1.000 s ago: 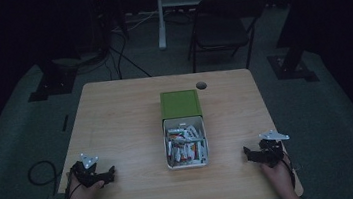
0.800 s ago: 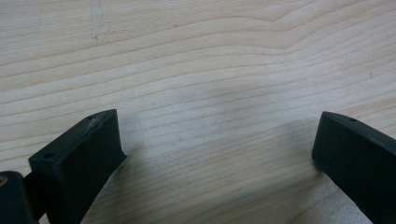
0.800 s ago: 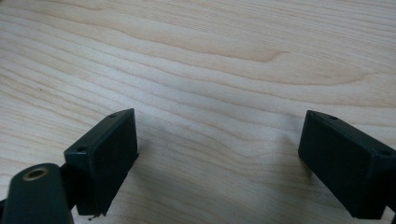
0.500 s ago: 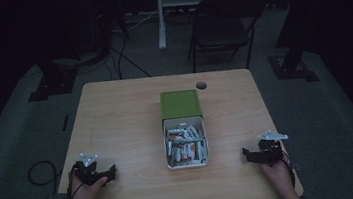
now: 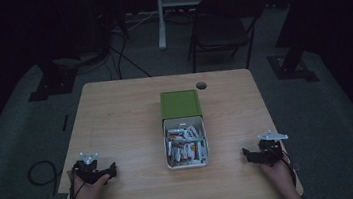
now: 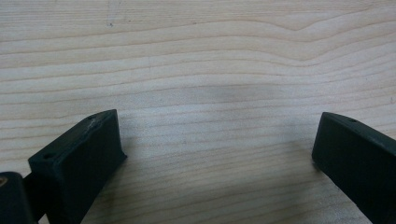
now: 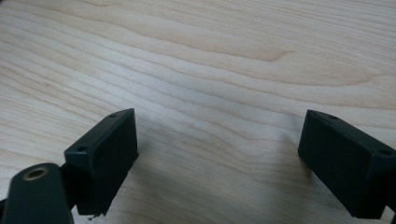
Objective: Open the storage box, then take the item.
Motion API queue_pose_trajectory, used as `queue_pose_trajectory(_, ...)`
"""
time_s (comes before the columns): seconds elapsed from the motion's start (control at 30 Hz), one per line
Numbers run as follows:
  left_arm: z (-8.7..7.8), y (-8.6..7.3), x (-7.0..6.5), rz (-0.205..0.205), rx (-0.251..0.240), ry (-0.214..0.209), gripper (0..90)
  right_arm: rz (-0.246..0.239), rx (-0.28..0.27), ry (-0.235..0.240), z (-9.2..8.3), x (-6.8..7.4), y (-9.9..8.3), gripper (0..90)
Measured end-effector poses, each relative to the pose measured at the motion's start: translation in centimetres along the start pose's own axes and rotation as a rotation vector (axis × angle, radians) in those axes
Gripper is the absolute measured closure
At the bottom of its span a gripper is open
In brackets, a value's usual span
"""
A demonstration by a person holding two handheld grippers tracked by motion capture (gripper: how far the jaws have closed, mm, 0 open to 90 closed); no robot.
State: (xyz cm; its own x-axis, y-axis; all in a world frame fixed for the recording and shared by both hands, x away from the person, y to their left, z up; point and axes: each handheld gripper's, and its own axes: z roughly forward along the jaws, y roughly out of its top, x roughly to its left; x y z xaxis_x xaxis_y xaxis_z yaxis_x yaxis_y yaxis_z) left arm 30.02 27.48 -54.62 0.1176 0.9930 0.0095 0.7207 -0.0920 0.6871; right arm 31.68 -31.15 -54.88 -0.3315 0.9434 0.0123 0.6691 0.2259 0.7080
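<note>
Both grippers rest near the front edge of the counter, the left gripper at its near left corner and the right gripper at its near right, each with jaws spread wide and nothing between them but bare wood grain, as both gripper views show. The thing nearest to them is the white tray, midway between the two and well apart from each, packed with a jumble of small items too small to identify. Its long axis runs from the near edge toward the far edge of the counter, its far short end touching the green box, its near short end toward the person. The likely trouble is that a reach into that loose pile could catch several pieces at once or spill some over the rim. A sideways push on the tray could also slide it or knock it off line with the green box.
</note>
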Motion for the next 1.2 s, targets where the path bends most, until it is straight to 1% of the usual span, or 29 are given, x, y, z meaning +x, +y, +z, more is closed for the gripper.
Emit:
queue_pose_trajectory(0.1,0.0,0.0,0.0,0.000,0.000,0.001,1.9,-0.003,0.001,0.003,0.0,0.0,0.0,11.6)
queue_pose_trajectory(0.17,0.0,0.0,0.0,0.000,0.000,0.000,1.9,-0.003,0.013,0.001,-0.2,0.0,0.0,13.3)
queue_pose_trajectory(0.27,0.0,0.0,0.0,-0.001,0.000,0.000,1.9,-0.003,0.027,0.001,-0.4,0.0,0.0,13.5)
queue_pose_trajectory(0.33,0.0,0.0,0.0,-0.001,0.001,0.001,1.9,0.008,0.042,0.000,-0.6,-0.1,0.1,13.5)
queue_pose_trajectory(0.5,0.0,0.0,0.0,-0.001,0.001,0.001,1.9,0.020,0.059,0.017,-0.8,0.1,0.2,13.6)
queue_pose_trajectory(0.57,0.0,0.0,0.0,-0.001,0.001,0.000,1.9,0.020,0.059,0.017,-1.0,0.2,0.3,14.3)
queue_pose_trajectory(0.7,0.0,0.0,0.0,-0.001,0.001,0.001,1.9,0.037,0.050,0.034,-1.4,0.2,0.9,14.9)
queue_pose_trajectory(0.73,0.0,0.0,0.0,0.000,0.001,0.001,1.9,0.039,0.048,0.033,-1.5,0.2,1.0,14.9)
queue_pose_trajectory(0.93,0.0,0.0,0.0,0.000,0.001,0.001,1.9,0.030,0.045,0.055,-2.0,0.8,1.8,14.9)
queue_pose_trajectory(1.0,0.0,0.0,0.0,0.000,0.001,0.001,1.9,0.034,0.042,0.066,-2.2,1.0,2.2,14.9)
queue_pose_trajectory(1.2,0.0,0.0,0.0,0.000,0.001,0.001,1.9,0.035,0.009,0.095,-3.0,1.8,3.8,16.2)
